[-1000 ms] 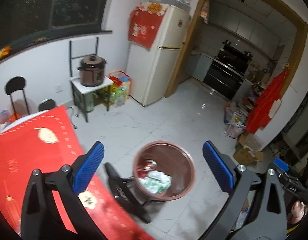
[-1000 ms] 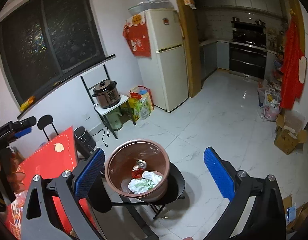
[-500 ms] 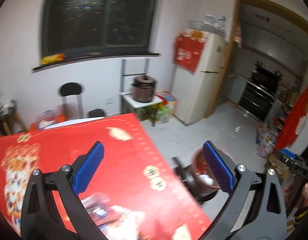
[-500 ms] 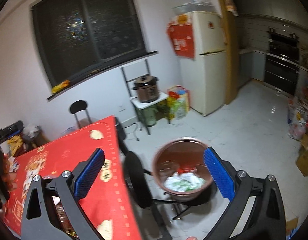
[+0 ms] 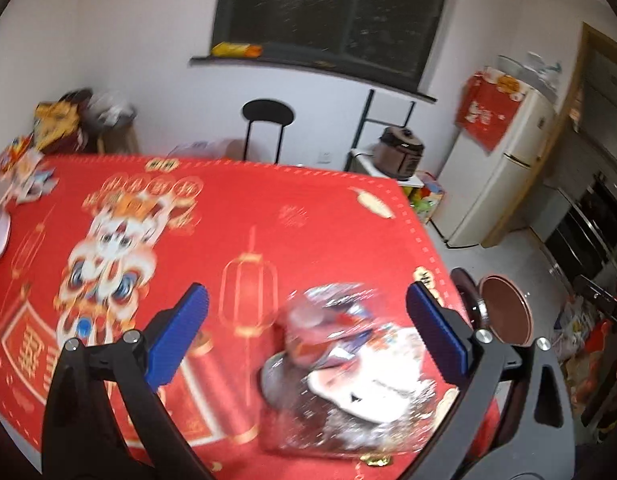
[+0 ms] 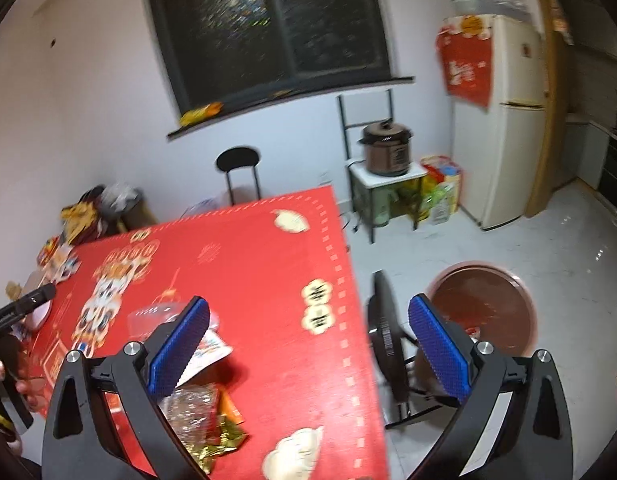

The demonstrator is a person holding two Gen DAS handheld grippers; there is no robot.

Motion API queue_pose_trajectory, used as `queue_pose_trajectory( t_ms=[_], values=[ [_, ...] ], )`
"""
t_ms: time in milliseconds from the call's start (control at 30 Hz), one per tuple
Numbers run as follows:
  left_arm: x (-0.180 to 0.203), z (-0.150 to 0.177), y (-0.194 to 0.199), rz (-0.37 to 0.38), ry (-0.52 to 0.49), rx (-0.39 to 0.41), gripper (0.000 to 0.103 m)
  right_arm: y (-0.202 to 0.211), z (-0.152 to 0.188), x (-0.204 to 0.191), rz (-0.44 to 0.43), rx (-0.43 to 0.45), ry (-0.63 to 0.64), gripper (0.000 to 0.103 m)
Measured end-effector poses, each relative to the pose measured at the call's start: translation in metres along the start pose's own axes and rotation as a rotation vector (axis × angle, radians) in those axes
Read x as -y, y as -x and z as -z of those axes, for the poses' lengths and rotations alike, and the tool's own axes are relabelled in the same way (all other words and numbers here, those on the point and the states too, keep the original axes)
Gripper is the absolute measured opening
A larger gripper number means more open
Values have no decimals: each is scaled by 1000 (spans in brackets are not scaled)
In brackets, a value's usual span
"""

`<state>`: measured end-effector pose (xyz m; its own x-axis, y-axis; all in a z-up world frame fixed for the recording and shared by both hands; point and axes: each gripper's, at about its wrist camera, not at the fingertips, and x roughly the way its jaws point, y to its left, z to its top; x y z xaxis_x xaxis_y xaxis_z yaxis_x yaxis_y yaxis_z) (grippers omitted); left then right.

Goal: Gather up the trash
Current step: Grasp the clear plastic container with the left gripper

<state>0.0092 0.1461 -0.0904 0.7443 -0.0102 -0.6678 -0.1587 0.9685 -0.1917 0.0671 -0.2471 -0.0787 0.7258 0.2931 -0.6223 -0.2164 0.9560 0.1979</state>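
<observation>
Reach step. Left claw (image 5: 306, 334) released, hovering above wrapper pile (image 5: 348, 376) on red surface (image 5: 268, 216). Right claw (image 6: 308, 346) released, empty. Next: lower, pinch wrapper, carry to bin (image 6: 482, 308).

My fingers (image 6: 180, 344) spread wide, empty, over red surface (image 6: 260, 280). Crumpled wrappers (image 6: 200, 408) beneath left finger. Brown bin (image 6: 484, 304) on floor, beside surface edge.

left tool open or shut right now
Open. In the left wrist view the left tool has its blue pads spread wide, with the clear wrapper pile on the red tablecloth between them, ungripped.
</observation>
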Motion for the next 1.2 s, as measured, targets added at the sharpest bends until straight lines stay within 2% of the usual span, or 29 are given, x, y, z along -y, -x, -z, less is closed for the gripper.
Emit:
queue_pose_trajectory(
  t_ms=[167, 267, 567, 867, 1200],
  values=[
    [-12, 15, -12, -9, -16, -37, 97, -22, 1, -25, 4, -58, 20, 98],
    [-6, 21, -30, 1, -79, -69, 97, -35, 4, -35, 8, -108, 8, 98],
    [36, 27, -101, 75, -419, -154, 97, -44, 14, -42, 64, -166, -20, 98],
    [65, 38, -148, 126, -707, -244, 96, -38, 25, -19, 157, -180, -119, 98],
    [78, 34, -171, 162, -781, -302, 91, -35, 37, -6, 184, -193, -181, 98]
  ],
)
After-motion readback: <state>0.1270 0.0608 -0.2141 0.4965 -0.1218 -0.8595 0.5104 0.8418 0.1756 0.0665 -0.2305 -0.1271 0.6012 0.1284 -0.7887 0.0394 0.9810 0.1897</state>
